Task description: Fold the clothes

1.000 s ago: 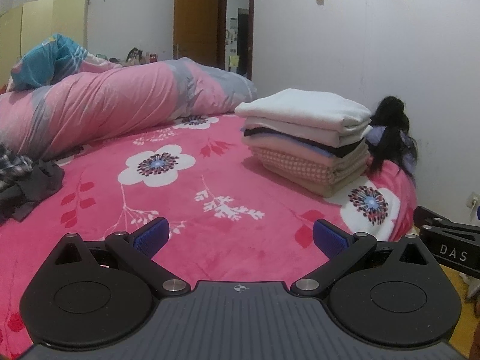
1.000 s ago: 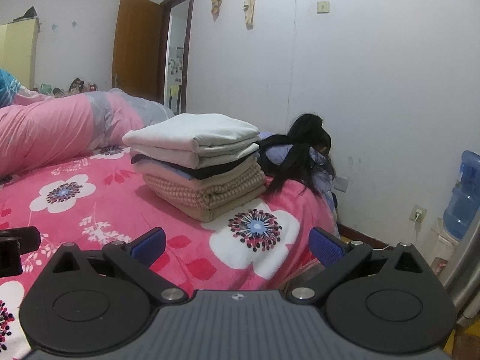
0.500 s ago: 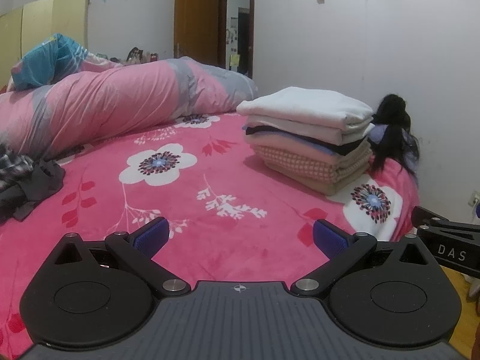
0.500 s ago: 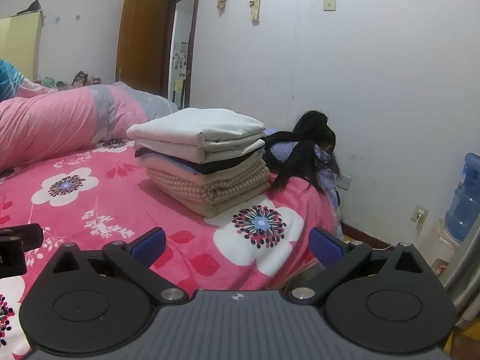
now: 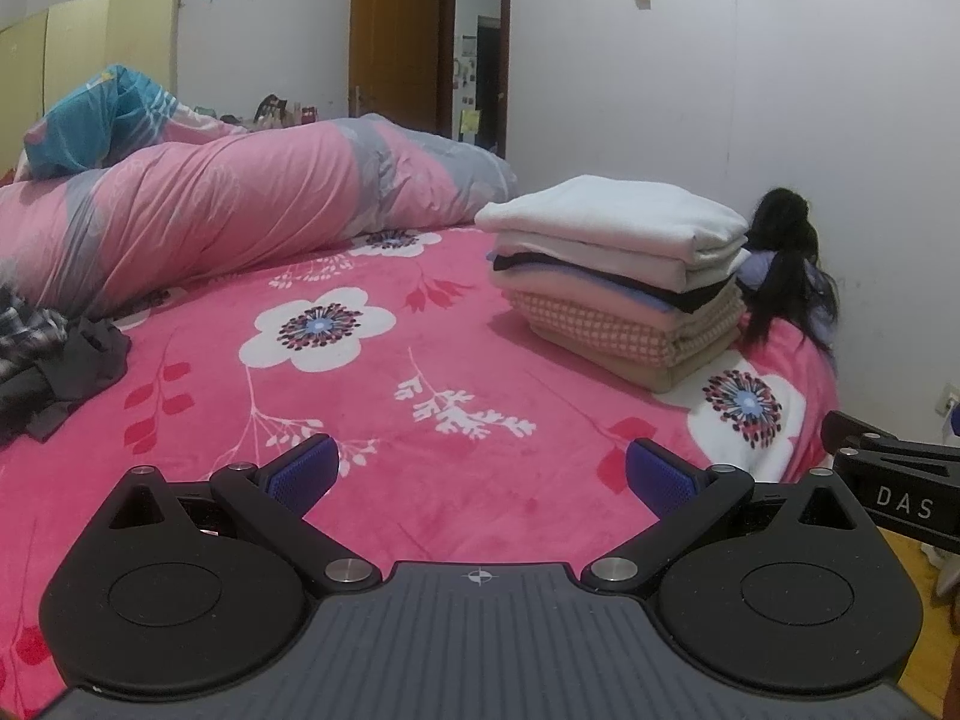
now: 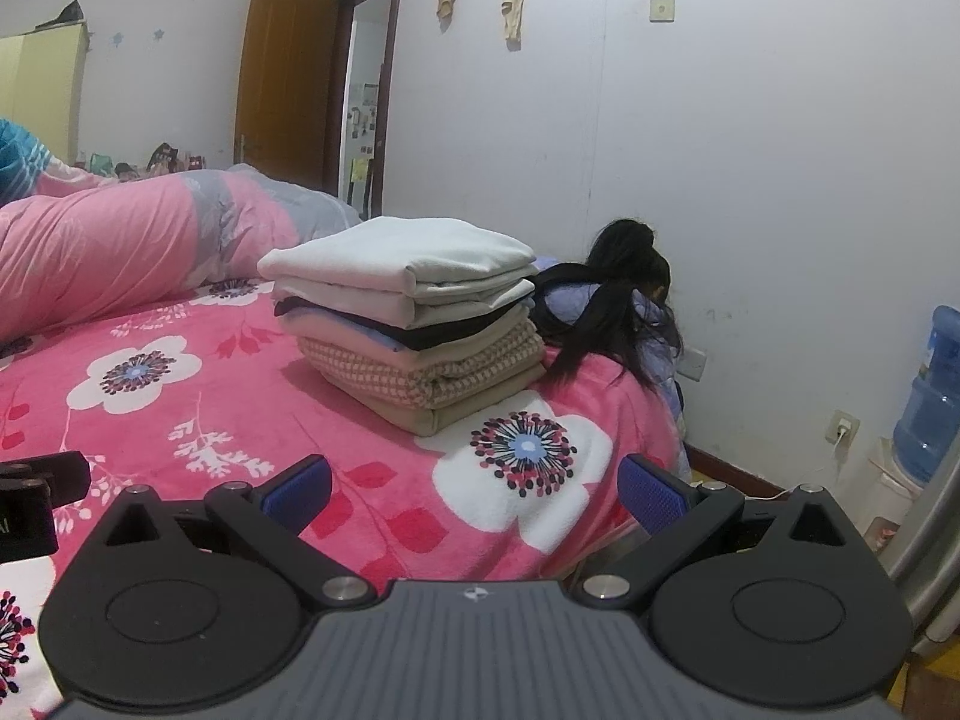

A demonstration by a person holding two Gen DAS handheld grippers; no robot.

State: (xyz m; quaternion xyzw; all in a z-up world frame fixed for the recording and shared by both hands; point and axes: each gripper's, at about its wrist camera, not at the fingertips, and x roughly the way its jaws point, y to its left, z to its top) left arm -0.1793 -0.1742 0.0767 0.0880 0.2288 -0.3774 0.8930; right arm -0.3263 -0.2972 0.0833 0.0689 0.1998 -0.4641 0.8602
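A stack of folded clothes [image 5: 624,276], white on top and checked pink below, sits at the far right of the pink flowered bed [image 5: 372,396]; it also shows in the right wrist view [image 6: 414,324]. A dark unfolded heap of clothes [image 5: 48,360] lies at the bed's left edge. My left gripper [image 5: 480,474] is open and empty above the bed's near edge. My right gripper [image 6: 474,489] is open and empty, to the right of the left one, near the bed's front right corner.
A rolled pink and grey duvet [image 5: 228,210] lies along the back of the bed. A doll with long black hair [image 6: 618,306] leans at the wall behind the stack. A blue water bottle [image 6: 930,396] stands on the floor at right.
Both grippers have drifted slightly; the stack appears a little further right in each view. Nothing was grasped or released.
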